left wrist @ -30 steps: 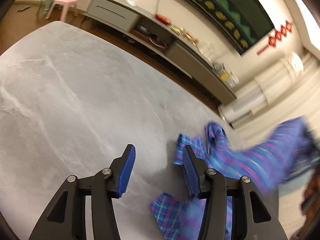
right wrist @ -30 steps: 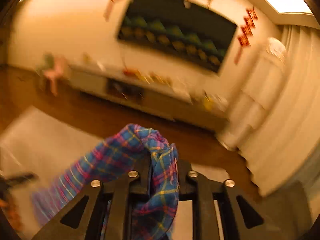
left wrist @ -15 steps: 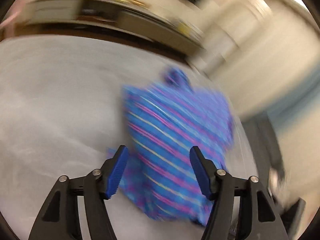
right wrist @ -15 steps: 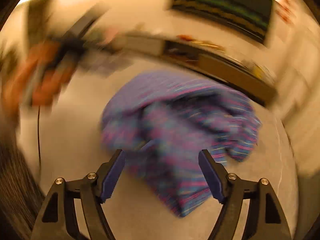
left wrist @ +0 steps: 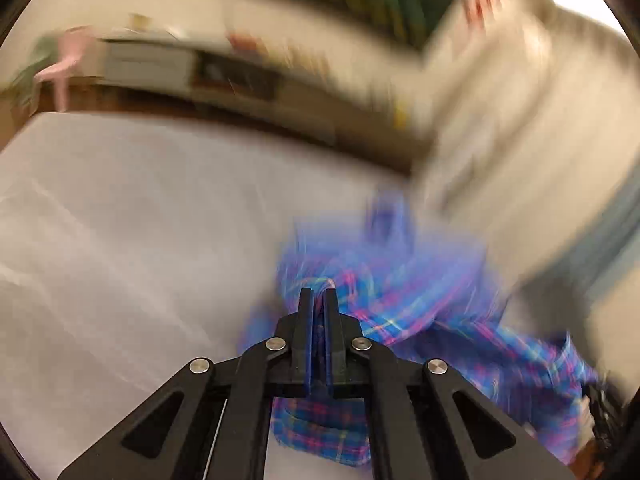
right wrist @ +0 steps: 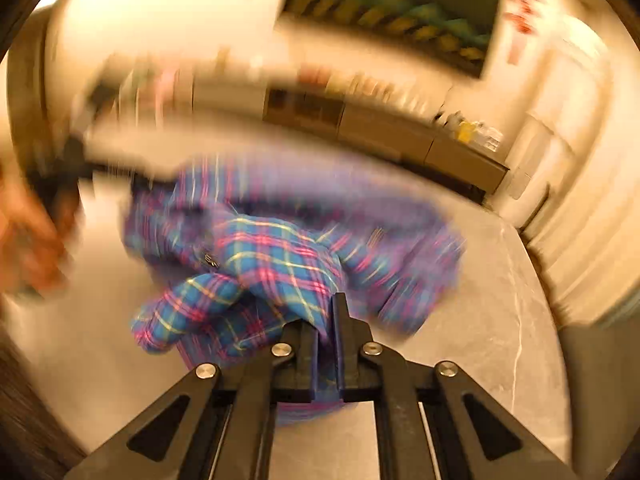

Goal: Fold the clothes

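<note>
A blue plaid shirt point(left wrist: 400, 300) with pink and yellow lines lies bunched on the grey marble table point(left wrist: 120, 240). My left gripper point(left wrist: 318, 292) is shut, with a fold of the plaid cloth pinched between its blue pads. In the right wrist view the same shirt point(right wrist: 280, 256) is crumpled in a heap, and my right gripper point(right wrist: 326, 320) is shut on a fold of it near the heap's front. The other gripper point(right wrist: 60, 168) shows as a dark blur at the left, at the shirt's far side. Both views are smeared by motion.
A long grey sideboard point(right wrist: 380, 124) runs along the far wall under a dark picture point(right wrist: 392, 20). A pink chair point(left wrist: 68, 64) stands at the far left. Pale curtains point(left wrist: 520, 140) hang at the right. The table's right edge point(right wrist: 536, 264) is close to the shirt.
Half a second ago both grippers stood open over the shirt lying on the table. Now both have shut on folds of it, and the left one has lifted.
</note>
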